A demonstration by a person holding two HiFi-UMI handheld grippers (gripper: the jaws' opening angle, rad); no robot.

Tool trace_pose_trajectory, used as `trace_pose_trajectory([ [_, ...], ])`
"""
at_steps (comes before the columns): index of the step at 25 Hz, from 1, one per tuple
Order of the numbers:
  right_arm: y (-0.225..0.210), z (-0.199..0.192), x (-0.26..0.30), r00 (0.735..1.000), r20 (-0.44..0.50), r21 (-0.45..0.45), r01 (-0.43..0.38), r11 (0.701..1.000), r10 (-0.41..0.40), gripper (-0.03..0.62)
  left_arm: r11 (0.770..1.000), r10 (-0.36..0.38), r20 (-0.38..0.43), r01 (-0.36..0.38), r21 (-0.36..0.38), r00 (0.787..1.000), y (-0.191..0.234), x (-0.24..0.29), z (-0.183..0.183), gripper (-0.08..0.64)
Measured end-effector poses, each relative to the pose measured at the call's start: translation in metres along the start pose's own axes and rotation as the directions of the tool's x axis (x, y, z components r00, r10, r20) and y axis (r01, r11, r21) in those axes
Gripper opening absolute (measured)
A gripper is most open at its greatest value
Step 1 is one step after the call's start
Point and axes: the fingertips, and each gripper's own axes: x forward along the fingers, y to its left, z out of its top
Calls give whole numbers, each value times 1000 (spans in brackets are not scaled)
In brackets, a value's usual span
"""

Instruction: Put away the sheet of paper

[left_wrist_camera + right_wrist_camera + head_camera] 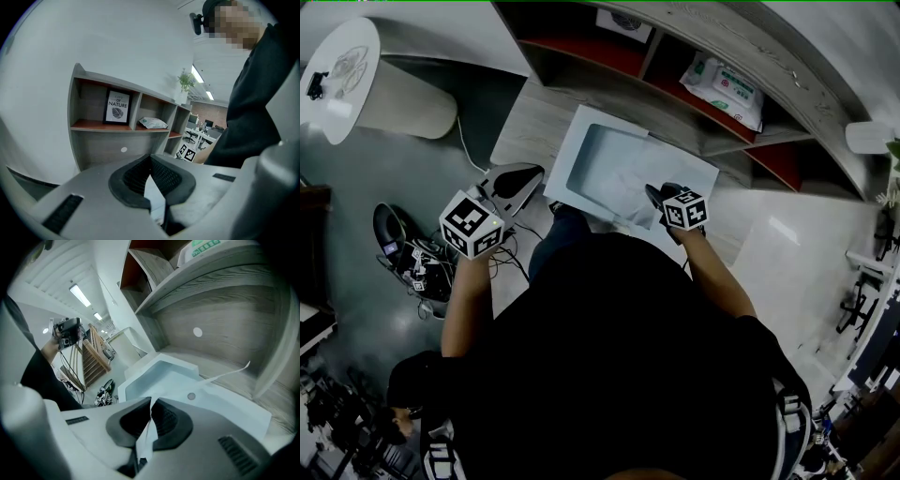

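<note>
Wood-grain floor before grey open shelving framed the scene. Thin white sheet of paper (623, 187) hung over the white rectangular tray (565, 155), one edge pinched in the closed jaws of the right gripper (658, 197); the left gripper (530, 178), jaws together, stood apart. Step judged: lowering the sheet; next, descent into the recess and release

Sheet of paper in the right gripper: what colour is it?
White sheet; clearest in the right gripper view.

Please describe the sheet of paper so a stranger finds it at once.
Before the grey wooden shelf unit lies a white rectangular tray. Over it lies the thin white sheet of paper, pinched by the right gripper; unlike the rigid tray, it is creased.
</note>
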Motion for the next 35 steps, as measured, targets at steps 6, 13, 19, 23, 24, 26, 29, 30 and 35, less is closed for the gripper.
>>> trace_pose_trajectory([
  [6,-8,-9,13,999,-34,16,7,1000,-7,15,1000,-7,-6,7,-6,1000,8,2,-1,20],
  [13,-22,-34,29,993,-111,18,31,999,-29,15,1000,-13,-15,13,-17,1000,15,5,-5,20],
  [19,-33,-47,41,989,-143,53,41,998,-34,15,999,-6,-22,5,-34,1000,21,1,-11,20],
  [23,-40,-53,46,987,-158,74,55,996,-42,15,999,-12,-30,10,-44,999,23,-1,-16,20],
  [24,-41,-54,47,986,-161,76,56,996,-43,15,999,-12,-30,11,-46,999,23,-2,-18,20],
  [26,-42,-54,51,985,-166,81,58,995,-44,15,999,-11,-32,10,-50,999,25,-4,-20,20],
  [29,-45,-55,57,984,-173,89,61,994,-45,15,998,-10,-36,8,-57,999,29,-6,-24,20],
  [30,-46,-57,59,983,-179,92,63,994,-46,15,998,-12,-35,9,-58,999,31,-6,-24,20],
  [35,-55,-65,67,978,-205,139,77,987,-47,15,998,-21,-33,19,-59,999,37,-9,-25,20],
])
